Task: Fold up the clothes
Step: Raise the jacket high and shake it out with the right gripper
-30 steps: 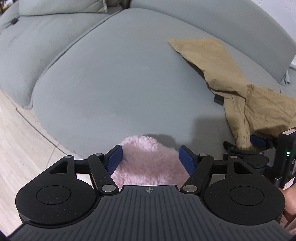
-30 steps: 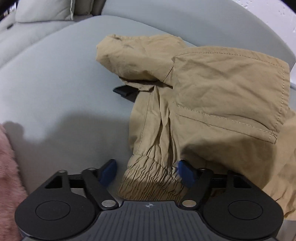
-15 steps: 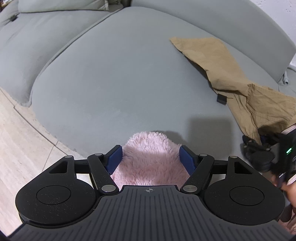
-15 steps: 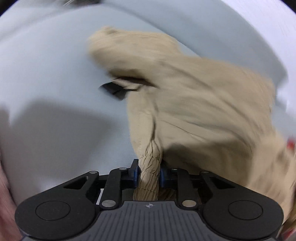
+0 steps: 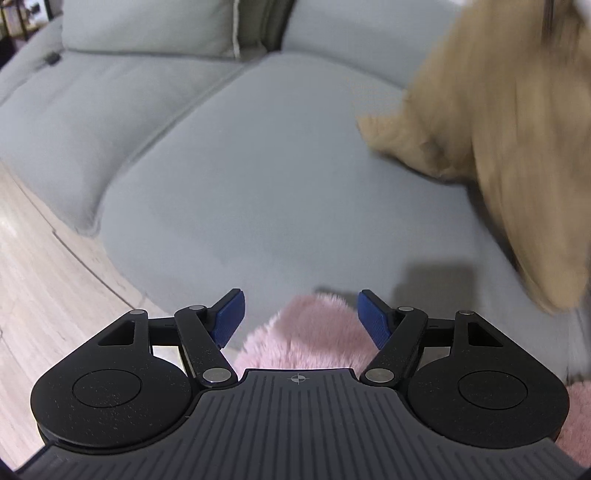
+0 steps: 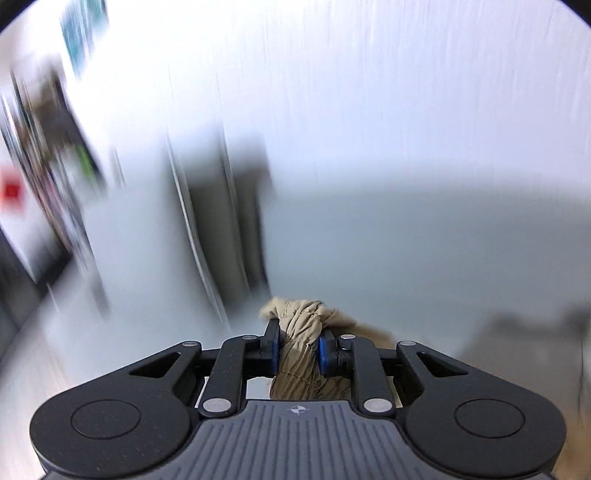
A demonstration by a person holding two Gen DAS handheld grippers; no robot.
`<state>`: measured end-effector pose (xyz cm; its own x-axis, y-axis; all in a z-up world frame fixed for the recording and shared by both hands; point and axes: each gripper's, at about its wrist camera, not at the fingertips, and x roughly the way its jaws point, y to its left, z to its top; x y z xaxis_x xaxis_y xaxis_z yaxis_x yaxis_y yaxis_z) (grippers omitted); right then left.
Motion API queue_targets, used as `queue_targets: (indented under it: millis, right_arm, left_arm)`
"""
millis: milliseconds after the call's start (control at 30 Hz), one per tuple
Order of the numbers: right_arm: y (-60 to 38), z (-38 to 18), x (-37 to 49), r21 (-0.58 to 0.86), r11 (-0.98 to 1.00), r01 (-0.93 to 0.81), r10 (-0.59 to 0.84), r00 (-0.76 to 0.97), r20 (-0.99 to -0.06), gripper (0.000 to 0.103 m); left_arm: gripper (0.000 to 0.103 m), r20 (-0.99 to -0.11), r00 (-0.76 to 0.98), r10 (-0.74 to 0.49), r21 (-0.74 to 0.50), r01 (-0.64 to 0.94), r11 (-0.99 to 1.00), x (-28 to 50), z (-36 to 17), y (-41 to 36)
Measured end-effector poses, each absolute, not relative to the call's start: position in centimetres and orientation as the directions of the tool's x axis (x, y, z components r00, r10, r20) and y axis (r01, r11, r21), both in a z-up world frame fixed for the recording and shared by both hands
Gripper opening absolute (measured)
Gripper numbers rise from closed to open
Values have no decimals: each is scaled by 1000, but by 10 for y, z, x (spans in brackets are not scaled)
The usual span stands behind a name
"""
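Note:
A tan garment (image 5: 506, 122) hangs blurred in the air at the upper right of the left wrist view, lifted off the grey sofa seat (image 5: 258, 177). My right gripper (image 6: 298, 345) is shut on the garment's gathered elastic cuff (image 6: 301, 328); the rest of the cloth hangs below, out of sight. My left gripper (image 5: 300, 315) is open and empty, with its blue pads (image 5: 231, 317) either side of a pink fluffy cloth (image 5: 314, 336) that lies at the sofa's front edge.
A second grey seat cushion (image 5: 74, 122) and back cushions (image 5: 147, 29) lie to the left. Pale wooden floor (image 5: 37, 295) shows at the lower left. The right wrist view is heavily blurred, with a white wall (image 6: 369, 92) and dark furniture (image 6: 229, 221).
My right gripper closed on the tan cuff, then swung sharply upward, lifting the garment off the sofa. My left gripper shifted slightly and stays open over the pink cloth.

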<state>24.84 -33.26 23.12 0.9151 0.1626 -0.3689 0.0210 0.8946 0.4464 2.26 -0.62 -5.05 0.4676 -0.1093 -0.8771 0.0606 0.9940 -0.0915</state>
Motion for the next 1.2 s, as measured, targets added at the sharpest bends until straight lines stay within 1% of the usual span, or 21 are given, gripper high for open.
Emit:
queue_targets:
  millis: [67,133,167,233,300,333,467,567,600,633,700,800,867,967,1033,1133,1200]
  right_arm:
    - [-367,290,215,473,881,-21,120,976,-180,20]
    - [-394,313,184,439,898,-12,60,994,-94,20]
    - [-412,313,171,453,891,8,33,996,-83,20]
    - [-442,293,145,520,854,34,31,993,-114,20]
    - [-456,256,122,547,836,45,58,984,-171,21]
    - [-460,217,104,538,841,50,88,970,-228,21]
    - [-421,80,35,413,907,80,124,887,-445,21]
    - [-392,-22,2,354,925,141,115,783,-611,21]
    - [-392,-25,-4,332,930,156,103,759,-643,21]
    - [-383,-50,-13,275,942,190,66,700,-711,21]
    - [-378,-79,-27,240,942,234,48,614,-788,21]
    - [-373,-112,-56,255,922,291,50,564,-824,23]
    - [-371,-118,-73,311,890,334,65,581,-811,24]
    - [-383,-136,-92,436,810,393,115,623,-774,25]
    - [-397,-143,-106,531,731,428,150,659,-737,25]
    - [-415,-153,-124,673,579,460,201,720,-664,26]
    - [-427,-152,-127,706,538,461,214,735,-643,26]
  left_arm:
    - [73,-868,483,-114,-94,66,993,21,-42,-11]
    - [73,-864,488,-125,-98,80,992,19,-37,-18]
    - [73,-862,490,-129,-95,93,991,18,-36,-23]
    - [73,-859,493,-139,-92,118,989,17,-34,-32]
    - [73,-859,488,-155,-92,150,984,16,-33,-42]
    - [73,-862,481,-159,-92,160,983,14,-34,-47]
    - [73,-879,447,-165,-90,185,979,5,-41,-63]
    - [73,-894,424,-146,-69,191,979,-2,-49,-70]
    - [73,-898,416,-143,-63,201,978,-5,-51,-73]
    - [73,-902,408,-140,-56,212,976,-8,-53,-77]
    - [73,-908,396,-140,-45,241,969,-13,-56,-86]
    - [73,-913,378,-152,-32,306,952,-19,-59,-105]
    - [73,-910,368,-190,-39,382,923,-23,-57,-128]
    - [73,-898,355,-262,-43,521,853,-29,-46,-180]
    - [73,-882,343,-324,-35,638,769,-37,-35,-227]
    - [73,-877,312,-365,-7,752,659,-51,-27,-289]
    - [73,-884,292,-364,15,798,603,-61,-22,-326]
